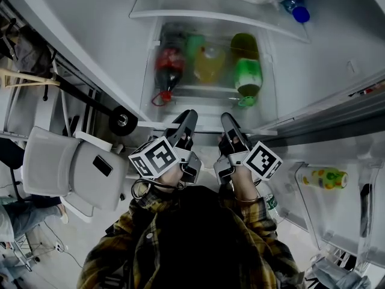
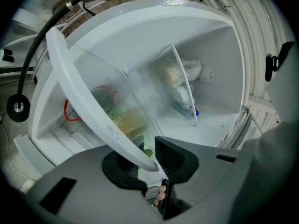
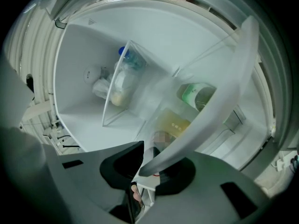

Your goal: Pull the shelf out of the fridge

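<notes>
- My left gripper (image 2: 148,161) is clamped on the white front rim of the shelf (image 2: 77,85); the rim runs up and away to the left from between its jaws.
- My right gripper (image 3: 149,167) is clamped on the same rim, just beside the left one, and the rim sweeps up to the right from its jaws.
- Both grippers point nearly level into the open fridge (image 1: 313,71).
- Ahead of the grippers, under the shelf's clear pane, lie a red-labelled bottle (image 1: 169,65), a yellow bottle (image 1: 209,64) and a green bottle (image 1: 248,72).
</notes>
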